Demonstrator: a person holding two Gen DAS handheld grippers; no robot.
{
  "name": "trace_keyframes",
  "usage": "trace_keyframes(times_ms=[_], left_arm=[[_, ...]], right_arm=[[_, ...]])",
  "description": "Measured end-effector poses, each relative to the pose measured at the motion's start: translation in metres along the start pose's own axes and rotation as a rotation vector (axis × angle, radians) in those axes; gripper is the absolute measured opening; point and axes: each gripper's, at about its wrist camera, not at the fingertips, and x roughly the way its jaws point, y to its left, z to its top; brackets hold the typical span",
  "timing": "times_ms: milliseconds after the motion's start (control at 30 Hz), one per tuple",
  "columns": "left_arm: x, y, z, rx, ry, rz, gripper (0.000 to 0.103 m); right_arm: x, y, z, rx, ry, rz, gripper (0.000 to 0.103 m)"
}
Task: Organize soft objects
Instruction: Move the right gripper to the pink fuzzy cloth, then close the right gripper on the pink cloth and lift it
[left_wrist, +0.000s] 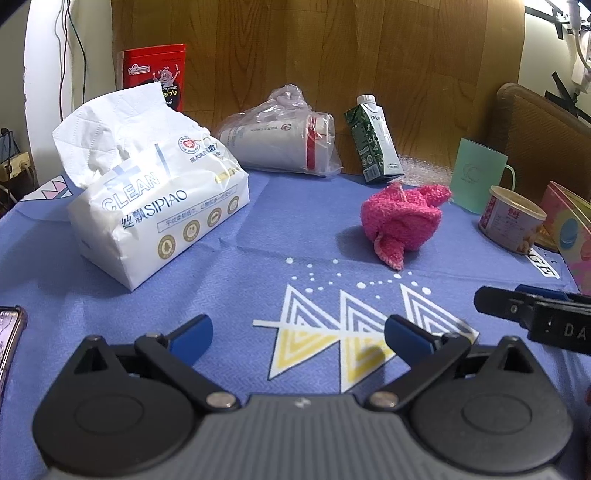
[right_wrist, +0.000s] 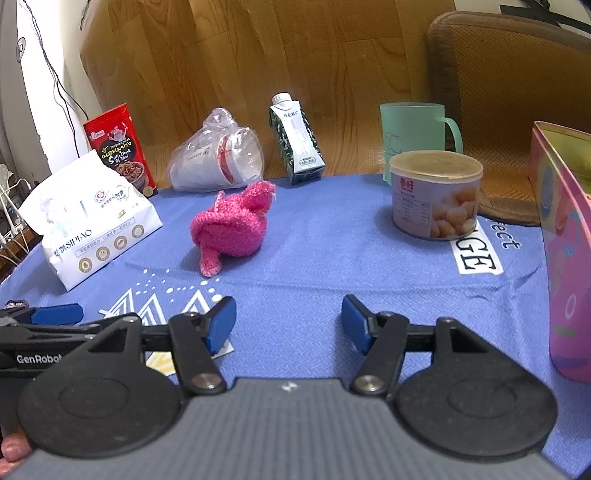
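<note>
Landmark: the pink knitted bundle (right_wrist: 231, 225) lay near the middle of the blue cloth (right_wrist: 332, 251).
Far left of bundle: the tissue pack (left_wrist: 159, 206) stood well apart, one sheet puffed out of its top.
Behind-left of bundle: a red snack packet (right_wrist: 118, 147), then a bagged stack of paper cups (right_wrist: 218, 162) lying on its side.
Behind bundle: a green carton (right_wrist: 297, 140), upright.
Right of bundle: a round tin (right_wrist: 436, 195), a green mug (right_wrist: 417, 136) behind it, a pink box (right_wrist: 565, 258) at the edge.
Left gripper (left_wrist: 298, 334): jaws apart, empty, short of the bundle.
Right gripper (right_wrist: 289, 325): jaws apart, nothing between them, also short of it.
Handling, judged: the bundle looked light, soft and squashy, unlikely to slip; pinching its thick rolled middle seemed safer than the loose tail, which might unravel. The tissue pack would crumple, so its flat sides suited best.
</note>
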Motion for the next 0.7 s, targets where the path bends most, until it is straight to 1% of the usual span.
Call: trace_keyframes(times_ms=[67, 100, 167, 300, 367, 400, 433, 500, 533, 567, 600, 633, 700], left_arm=[[0.0, 0.001, 0.0, -0.004, -0.002, -0.005, 0.103], [0.0, 0.002, 0.0, -0.006, -0.002, -0.008, 0.103], [0.0, 0.002, 0.0, -0.007, -0.003, -0.009, 0.103], [-0.001, 0.002, 0.0, -0.01, -0.004, -0.011, 0.103], [-0.001, 0.002, -0.001, -0.011, -0.004, -0.012, 0.103], [-0.001, 0.002, 0.0, -0.012, -0.004, -0.013, 0.103], [-0.001, 0.002, 0.0, -0.013, -0.005, -0.013, 0.103], [-0.001, 0.002, 0.0, -0.014, -0.005, -0.014, 0.103], [-0.001, 0.002, 0.0, -0.014, -0.005, -0.015, 0.103], [-0.001, 0.002, 0.0, -0.015, -0.005, -0.015, 0.103], [-0.001, 0.003, 0.0, -0.015, -0.005, -0.015, 0.103], [-0.001, 0.003, 0.0, -0.015, -0.005, -0.016, 0.103], [-0.001, 0.003, 0.0, -0.015, -0.005, -0.016, 0.103]], right_arm=[[0.001, 0.0, 0.002, -0.005, -0.005, 0.028, 0.07], [0.002, -0.002, 0.004, -0.001, -0.009, 0.042, 0.071], [0.007, -0.004, 0.011, 0.028, -0.016, 0.059, 0.077], [0.027, -0.003, 0.033, 0.089, -0.012, 0.132, 0.08], [0.039, 0.001, 0.043, 0.121, -0.001, 0.176, 0.09], [0.046, 0.003, 0.048, 0.132, 0.014, 0.196, 0.091], [0.055, 0.007, 0.051, 0.136, 0.035, 0.199, 0.092], [0.071, 0.012, 0.054, 0.141, 0.075, 0.166, 0.092], [0.078, 0.013, 0.054, 0.145, 0.089, 0.158, 0.091], [0.082, 0.015, 0.054, 0.137, 0.087, 0.153, 0.087], [0.083, 0.018, 0.054, 0.107, 0.084, 0.147, 0.078], [0.084, 0.02, 0.055, 0.092, 0.101, 0.176, 0.059], [0.076, 0.023, 0.053, 0.068, 0.101, 0.16, 0.058]])
